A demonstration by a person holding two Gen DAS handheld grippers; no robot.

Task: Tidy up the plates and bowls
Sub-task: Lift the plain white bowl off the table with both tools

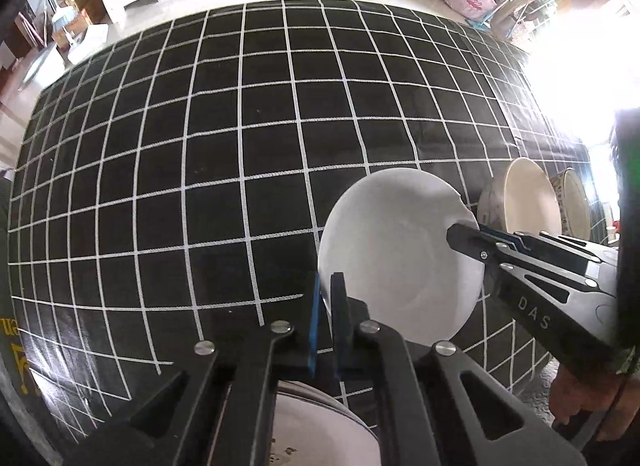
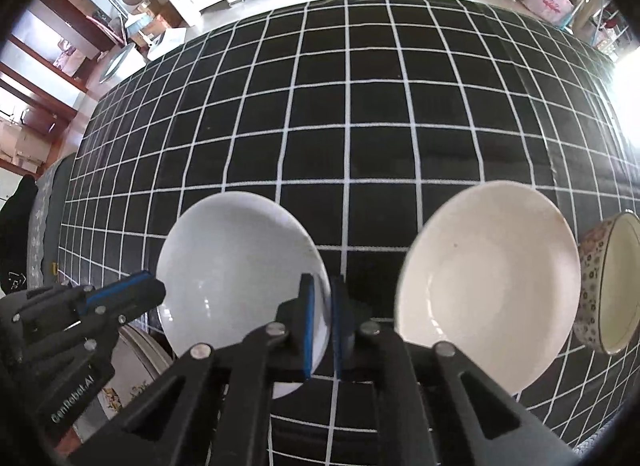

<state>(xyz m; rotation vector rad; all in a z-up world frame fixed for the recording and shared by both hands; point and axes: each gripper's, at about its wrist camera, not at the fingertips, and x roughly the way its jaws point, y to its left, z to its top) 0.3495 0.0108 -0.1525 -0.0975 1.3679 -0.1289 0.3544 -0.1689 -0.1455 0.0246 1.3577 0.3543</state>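
Note:
A plain white plate lies over the black checked tablecloth, near its front edge. My right gripper is shut on the plate's right rim, with the rim pinched between its blue pads. My left gripper is shut on the opposite, left rim. In the left wrist view the same white plate sits just ahead of my left gripper, and my right gripper reaches in from the right. I cannot tell whether the plate rests on the cloth.
A cream plate lies right of the white one, with a floral bowl beyond it on its side. A flower-patterned plate sits at the front left, under my left gripper. Shelves and boxes stand past the table's far edge.

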